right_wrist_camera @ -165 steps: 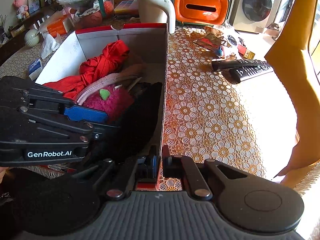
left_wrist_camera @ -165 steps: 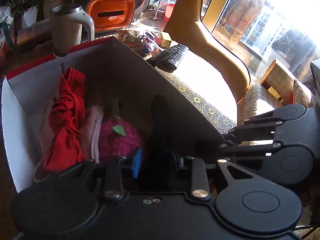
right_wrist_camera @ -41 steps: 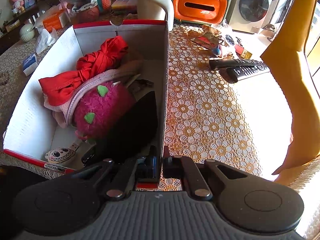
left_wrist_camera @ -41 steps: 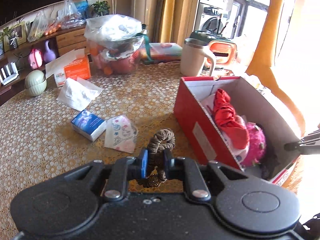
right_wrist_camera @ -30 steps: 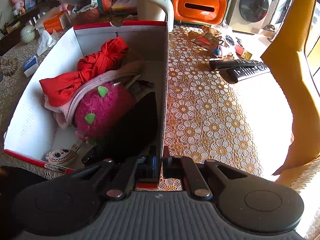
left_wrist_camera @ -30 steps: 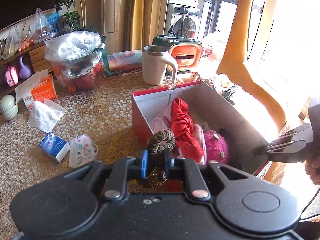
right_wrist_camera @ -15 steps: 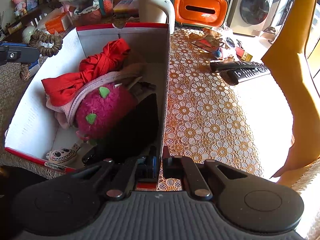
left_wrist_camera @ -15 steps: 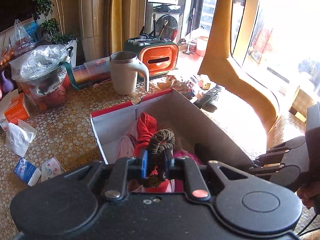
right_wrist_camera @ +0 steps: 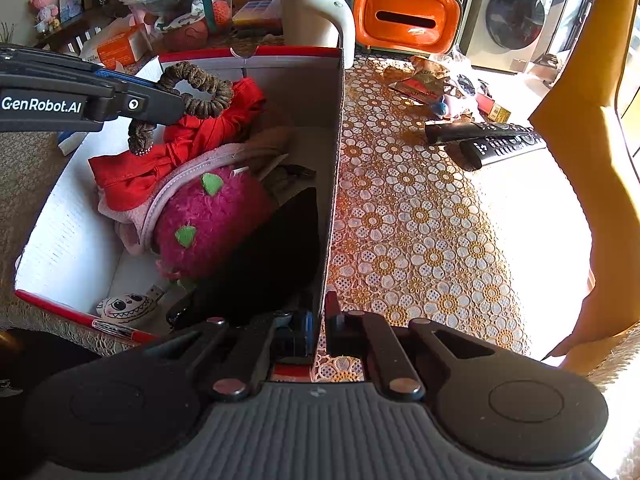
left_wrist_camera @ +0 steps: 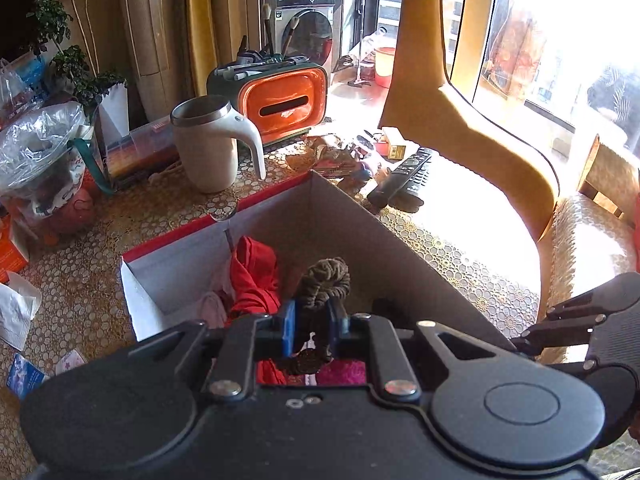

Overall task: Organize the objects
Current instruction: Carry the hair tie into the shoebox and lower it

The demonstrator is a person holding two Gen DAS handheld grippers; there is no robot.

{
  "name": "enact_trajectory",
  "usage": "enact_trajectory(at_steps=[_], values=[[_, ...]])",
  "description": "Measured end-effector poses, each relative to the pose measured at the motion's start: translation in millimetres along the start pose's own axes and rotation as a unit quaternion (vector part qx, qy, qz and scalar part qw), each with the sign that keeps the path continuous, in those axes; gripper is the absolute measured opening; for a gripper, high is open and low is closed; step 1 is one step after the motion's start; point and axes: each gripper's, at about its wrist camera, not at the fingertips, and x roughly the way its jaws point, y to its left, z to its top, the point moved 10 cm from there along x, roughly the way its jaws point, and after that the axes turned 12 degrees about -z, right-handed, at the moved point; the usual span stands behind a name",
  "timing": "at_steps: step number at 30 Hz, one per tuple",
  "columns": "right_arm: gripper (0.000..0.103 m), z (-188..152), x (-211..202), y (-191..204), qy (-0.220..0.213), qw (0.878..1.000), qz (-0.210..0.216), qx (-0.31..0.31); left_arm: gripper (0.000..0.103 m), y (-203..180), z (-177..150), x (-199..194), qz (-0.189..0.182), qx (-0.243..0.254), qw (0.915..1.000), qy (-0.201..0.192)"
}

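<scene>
The brown hair tie (right_wrist_camera: 192, 92) has been carried from the desk (right_wrist_camera: 420, 216) to above the box (right_wrist_camera: 332, 160), pinched in the left gripper (left_wrist_camera: 312, 322) jaws. The right gripper (right_wrist_camera: 318, 328) jaws stay clamped on the box wall. Release into the box is likely next.

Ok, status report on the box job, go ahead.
Left gripper shut on brown scrunchie, above the open box. Right gripper clamped on the box's near wall. Red cloth underneath; drop path clear.

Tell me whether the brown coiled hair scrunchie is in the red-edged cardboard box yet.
Not yet. The brown coiled hair scrunchie hangs clamped in the left gripper, above the red cloth inside the red-edged cardboard box.
</scene>
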Motion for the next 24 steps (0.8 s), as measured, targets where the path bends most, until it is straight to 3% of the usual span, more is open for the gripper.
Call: enact_trajectory(at_steps=[9, 17, 24], values=[[0.006, -1, 0, 0, 0.001, 1.0, 0.005, 0.0, 0.014, 15, 2, 38, 0.022, -0.007, 0.9996, 0.018], [0.006, -1, 0, -1, 0.001, 1.0, 0.011, 0.001, 0.018, 22, -15, 64, 0.013, -0.014, 0.9977, 0.065], [0.006, -2, 0, -2, 0.001, 1.0, 0.012, 0.003, 0.022, 25, -19, 67, 0.004, -0.023, 0.9974, 0.069]])
